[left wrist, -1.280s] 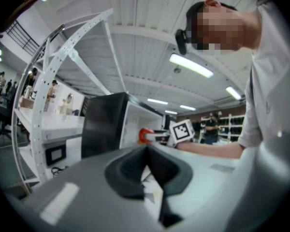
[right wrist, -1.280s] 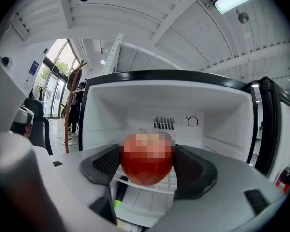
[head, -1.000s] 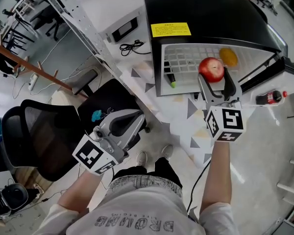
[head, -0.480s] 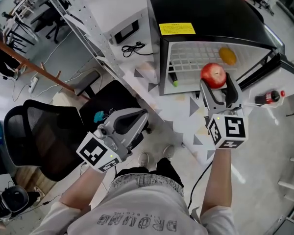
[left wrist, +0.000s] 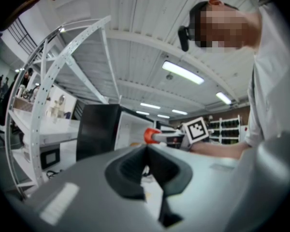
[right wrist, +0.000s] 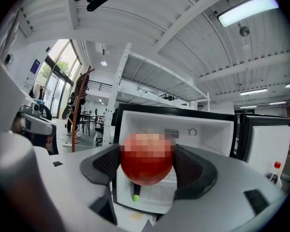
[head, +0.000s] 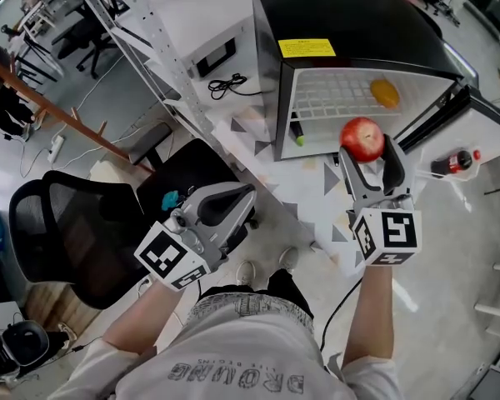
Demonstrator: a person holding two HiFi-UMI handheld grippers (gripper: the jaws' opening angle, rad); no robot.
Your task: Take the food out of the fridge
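Observation:
A small black fridge (head: 350, 23) stands open on the white table. My right gripper (head: 365, 147) is shut on a red apple (head: 362, 137) and holds it in front of the open compartment, outside it. In the right gripper view the apple (right wrist: 146, 159) sits between both pads with the fridge (right wrist: 203, 122) behind it. An orange fruit (head: 385, 92) lies on the wire shelf inside, and a dark item with a green tip (head: 296, 137) stands at the compartment's left. My left gripper (head: 225, 208) hangs low over the chair, shut and empty.
A cola bottle (head: 452, 164) sits in the open fridge door at the right. A white box with a black cable (head: 223, 81) stands left of the fridge. A black office chair (head: 75, 232) is at the lower left, beside a white metal rack (head: 142, 32).
My right gripper has drawn the apple back from the fridge opening toward the person. The left gripper has barely moved.

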